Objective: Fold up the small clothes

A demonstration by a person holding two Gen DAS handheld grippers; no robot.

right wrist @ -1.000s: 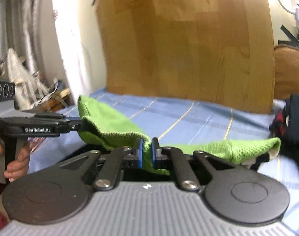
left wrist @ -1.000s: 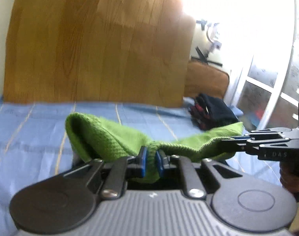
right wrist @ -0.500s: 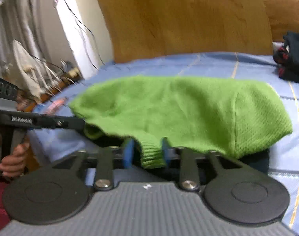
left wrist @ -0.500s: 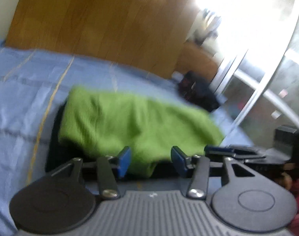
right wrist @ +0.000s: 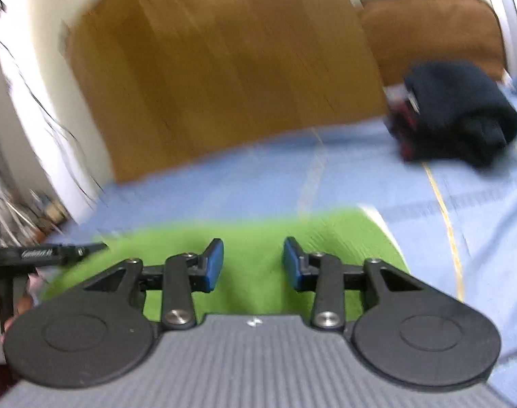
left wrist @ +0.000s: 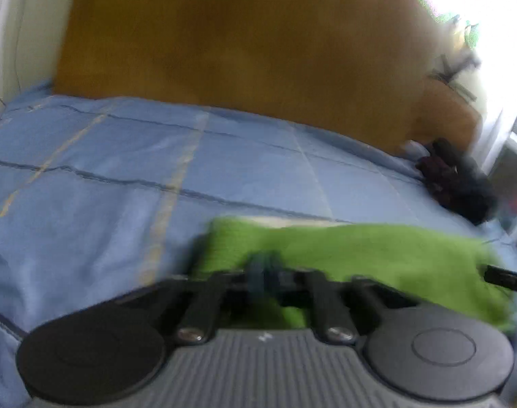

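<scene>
The left gripper point(left wrist: 263, 277) has its jaws together, with nothing visibly caught between them through the blur, at the near left edge of the green knitted garment point(right wrist: 255, 255). The right gripper point(right wrist: 253, 265) has its blue pads point(right wrist: 214, 265) apart after just closing a little, over the green knit without pinching it. The garment lies flat on the blue bedspread point(left wrist: 122, 176), with folded dark clothes point(right wrist: 455, 112) far right by the wooden headboard point(right wrist: 224, 78).

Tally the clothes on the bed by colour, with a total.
Green: 1, the green knit garment, lying on the blue bedspread.
Dark navy with red: 1 dark bundle; too blurred to count the pieces in it.
Total: 2
</scene>
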